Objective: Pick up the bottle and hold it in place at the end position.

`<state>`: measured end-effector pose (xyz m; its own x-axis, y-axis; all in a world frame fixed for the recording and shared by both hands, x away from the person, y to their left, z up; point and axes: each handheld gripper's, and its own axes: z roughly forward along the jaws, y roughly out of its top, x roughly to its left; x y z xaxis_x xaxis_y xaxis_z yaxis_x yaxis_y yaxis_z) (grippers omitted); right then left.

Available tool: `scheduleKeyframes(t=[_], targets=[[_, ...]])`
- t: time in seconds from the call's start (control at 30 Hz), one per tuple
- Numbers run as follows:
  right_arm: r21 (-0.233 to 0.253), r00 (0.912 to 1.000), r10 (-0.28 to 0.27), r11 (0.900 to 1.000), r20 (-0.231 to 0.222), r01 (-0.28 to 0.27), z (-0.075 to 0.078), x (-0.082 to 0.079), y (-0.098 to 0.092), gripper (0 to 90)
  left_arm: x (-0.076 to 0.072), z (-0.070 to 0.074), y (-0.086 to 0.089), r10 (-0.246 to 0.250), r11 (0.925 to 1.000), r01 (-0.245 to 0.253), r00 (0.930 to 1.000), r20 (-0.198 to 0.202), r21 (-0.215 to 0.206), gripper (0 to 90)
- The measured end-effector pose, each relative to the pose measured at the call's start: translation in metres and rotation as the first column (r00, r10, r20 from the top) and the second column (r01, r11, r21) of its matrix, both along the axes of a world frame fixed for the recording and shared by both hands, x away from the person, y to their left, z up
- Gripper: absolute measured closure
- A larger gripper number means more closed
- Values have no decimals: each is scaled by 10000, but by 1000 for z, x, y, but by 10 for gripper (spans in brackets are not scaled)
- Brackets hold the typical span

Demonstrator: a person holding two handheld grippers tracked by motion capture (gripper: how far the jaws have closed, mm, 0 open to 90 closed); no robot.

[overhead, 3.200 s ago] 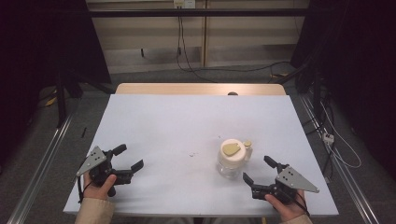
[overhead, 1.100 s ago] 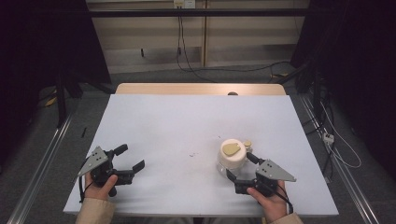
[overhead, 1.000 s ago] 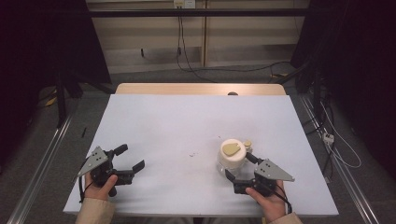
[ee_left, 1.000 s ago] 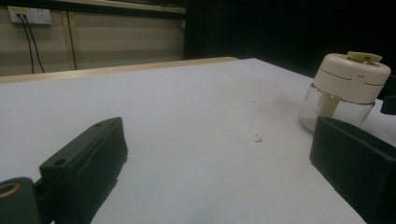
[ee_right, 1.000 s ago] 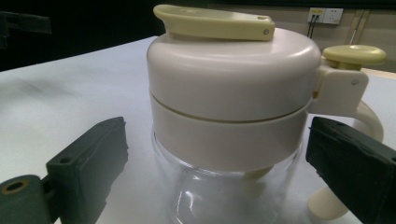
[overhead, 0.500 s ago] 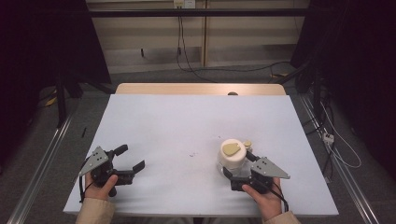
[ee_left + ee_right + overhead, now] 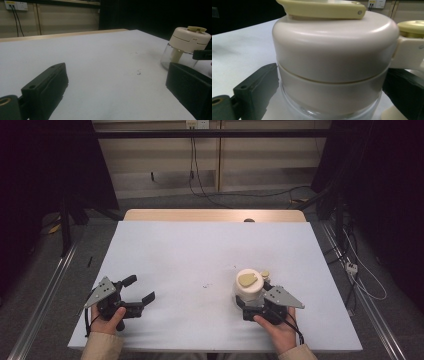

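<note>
Jar (image 7: 248, 289) with its cream lid stands on the white table (image 7: 200, 255) between the spread jaws of the right gripper (image 7: 248, 306), not yet pinched, so an off-centre squeeze could tip it, while the left gripper (image 7: 141, 289) rests open, empty, well apart.

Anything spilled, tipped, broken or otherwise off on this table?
Nothing serious stands out. The jar stands upright with its cream lid seated level, between the jaws of the right claw. A few small dark specks lie on the white table left of the jar. The left claw is open and apart.
</note>
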<state>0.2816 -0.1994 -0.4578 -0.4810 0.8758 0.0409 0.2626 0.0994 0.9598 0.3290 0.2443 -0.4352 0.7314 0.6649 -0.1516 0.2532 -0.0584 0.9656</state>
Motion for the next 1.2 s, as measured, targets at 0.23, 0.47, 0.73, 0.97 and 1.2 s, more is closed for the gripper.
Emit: scheduleKeyframes(t=[0.23,0.47,0.73,0.97,1.2], targets=[[194,9994,-351,9992,-37,351,0,4,6,32,0,0,0,6,10000,-6,10000,2,38,34],[165,9986,-503,9986,-143,506,0,9,10,37,0,0,-1,-1,10000,1,10000,2,10,35],[103,9975,-653,9978,-283,657,0,15,15,31,1,0,-1,-26,10000,26,10000,-10,57,35],[388,9968,-684,9968,-402,700,-1,20,15,44,1,-1,-1,-13,9999,13,10000,-35,105,35],[590,9965,-733,9954,-397,756,-1,20,15,60,1,-1,-1,-52,10000,52,10000,-40,54,35]])
